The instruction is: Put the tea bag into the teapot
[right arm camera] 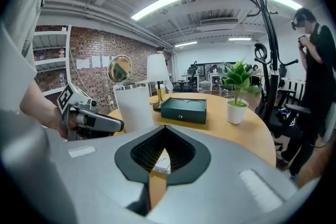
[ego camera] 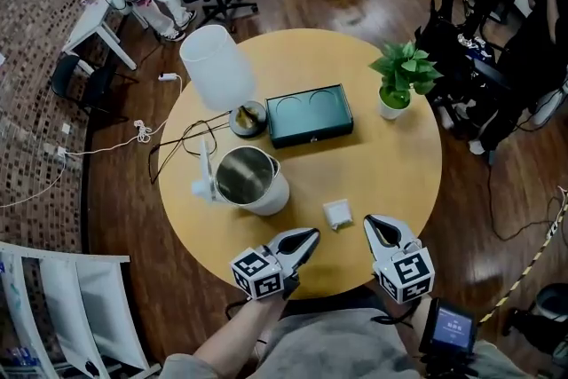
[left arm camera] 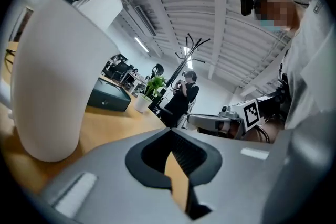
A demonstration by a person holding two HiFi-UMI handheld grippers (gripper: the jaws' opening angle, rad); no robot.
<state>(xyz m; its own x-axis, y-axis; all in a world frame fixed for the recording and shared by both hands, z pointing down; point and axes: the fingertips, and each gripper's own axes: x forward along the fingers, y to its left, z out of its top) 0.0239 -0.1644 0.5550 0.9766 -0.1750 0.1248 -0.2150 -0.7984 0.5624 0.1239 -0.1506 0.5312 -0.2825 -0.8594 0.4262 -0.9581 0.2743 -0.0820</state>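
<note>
Grey left tool [ego camera: 306, 240] and grey right tool [ego camera: 376, 231] hover at the near edge of the round wooden worktop [ego camera: 390, 164], each with its jaws pressed together and empty. Just beyond their tips, closer to the right one, a small white square paper tea bag [ego camera: 337, 213] lies flat. Judgement: light, soft and thin, it is likely to slide on smooth wood, so pinch one raised edge gently. Farther left, near but apart, the white steel-lined teapot [ego camera: 251, 180] stands upright with its mouth open.
</note>
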